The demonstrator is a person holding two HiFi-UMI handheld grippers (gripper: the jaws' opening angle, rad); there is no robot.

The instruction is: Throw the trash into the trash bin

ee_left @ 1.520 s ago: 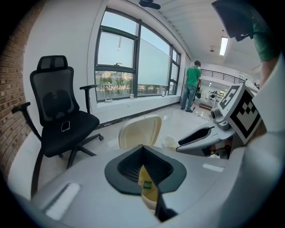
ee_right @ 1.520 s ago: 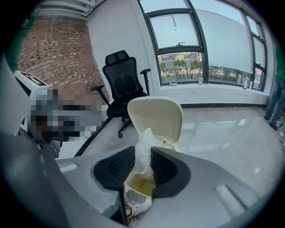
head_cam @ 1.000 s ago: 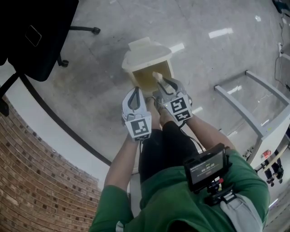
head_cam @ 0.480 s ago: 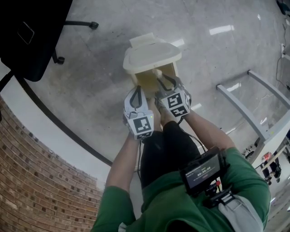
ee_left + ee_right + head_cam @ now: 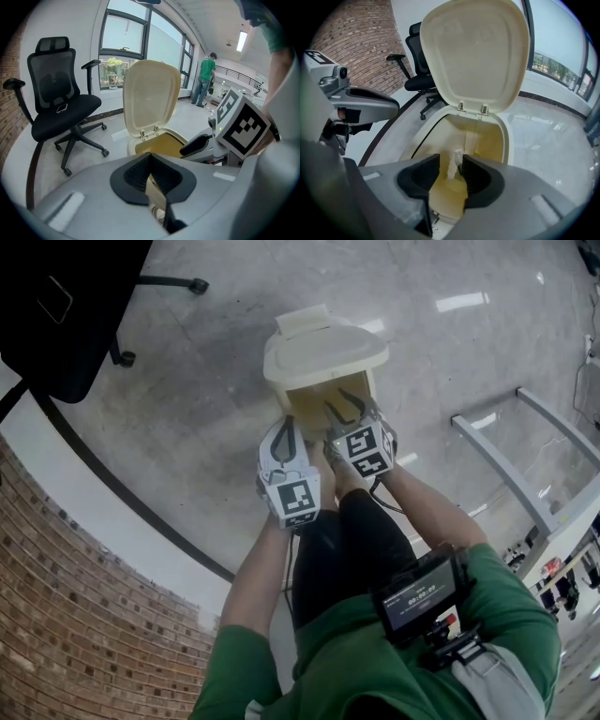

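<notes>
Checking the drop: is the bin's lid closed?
No, the lid stands raised on its hinges above the open bin.

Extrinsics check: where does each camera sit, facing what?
Head view: on head, steeply down at cream plastic lidded trash bin; arms, left gripper, right gripper show.
Left gripper view: over its shut jaws toward bin and black mesh office chair.
Right gripper view: through its opening jaws, white scrap between, into bin.
All share the bin.

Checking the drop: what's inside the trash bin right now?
Yellowish bin walls and one whitish scrap of trash, seen between the right gripper's opening jaws. That gripper's body covers the near floor, hiding anything there.
</notes>
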